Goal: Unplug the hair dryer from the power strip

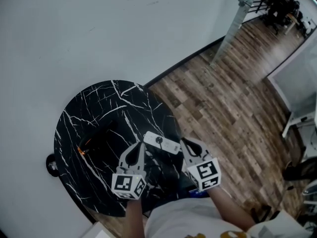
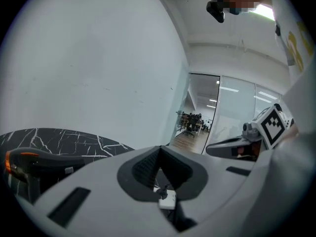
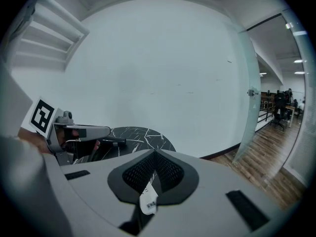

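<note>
Left hand-held gripper [image 1: 139,149] and right hand-held gripper [image 1: 186,146], both closed and empty, flank the power strip [image 1: 161,143] on the table [image 1: 79,113]; hair dryer [image 1: 96,140] lies left of it.

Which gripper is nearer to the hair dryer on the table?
Left. The left gripper is just right of the hair dryer in the head view; the right gripper is on the power strip's far side from it.

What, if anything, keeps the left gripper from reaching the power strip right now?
Probably yes, nothing does. The left gripper sits right beside the white power strip on the marble table, with nothing between them. Its jaws are shut, so they must open first.
</note>
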Demonstrator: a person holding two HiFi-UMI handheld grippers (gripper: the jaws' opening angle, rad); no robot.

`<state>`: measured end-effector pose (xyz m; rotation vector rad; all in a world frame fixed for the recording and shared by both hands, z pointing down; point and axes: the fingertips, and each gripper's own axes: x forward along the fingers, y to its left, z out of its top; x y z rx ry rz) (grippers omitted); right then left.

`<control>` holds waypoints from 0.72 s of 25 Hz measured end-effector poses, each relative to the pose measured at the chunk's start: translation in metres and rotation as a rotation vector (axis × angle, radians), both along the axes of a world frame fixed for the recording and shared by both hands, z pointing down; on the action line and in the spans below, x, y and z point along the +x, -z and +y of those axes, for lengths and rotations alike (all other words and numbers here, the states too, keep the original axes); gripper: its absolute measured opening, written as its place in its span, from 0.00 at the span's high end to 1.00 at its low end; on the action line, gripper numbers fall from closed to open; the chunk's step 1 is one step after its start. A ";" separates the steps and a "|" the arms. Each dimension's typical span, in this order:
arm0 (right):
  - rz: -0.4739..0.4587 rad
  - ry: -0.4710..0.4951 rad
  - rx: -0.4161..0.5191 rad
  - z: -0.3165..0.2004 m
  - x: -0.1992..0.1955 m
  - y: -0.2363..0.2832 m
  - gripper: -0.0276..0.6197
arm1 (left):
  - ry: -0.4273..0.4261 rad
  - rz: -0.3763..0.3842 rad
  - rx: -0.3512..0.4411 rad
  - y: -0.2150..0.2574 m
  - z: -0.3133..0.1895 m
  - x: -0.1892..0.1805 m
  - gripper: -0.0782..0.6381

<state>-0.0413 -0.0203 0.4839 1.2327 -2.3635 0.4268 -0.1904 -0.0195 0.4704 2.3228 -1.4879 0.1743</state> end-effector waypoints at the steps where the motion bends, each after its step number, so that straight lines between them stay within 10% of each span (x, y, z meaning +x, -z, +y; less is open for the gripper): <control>1: 0.001 0.010 0.000 0.000 -0.002 -0.001 0.96 | -0.003 -0.009 0.000 -0.001 0.000 0.000 0.89; 18: 0.041 0.134 -0.115 0.008 -0.019 -0.037 0.96 | -0.174 -0.074 -0.131 -0.055 -0.010 0.016 0.89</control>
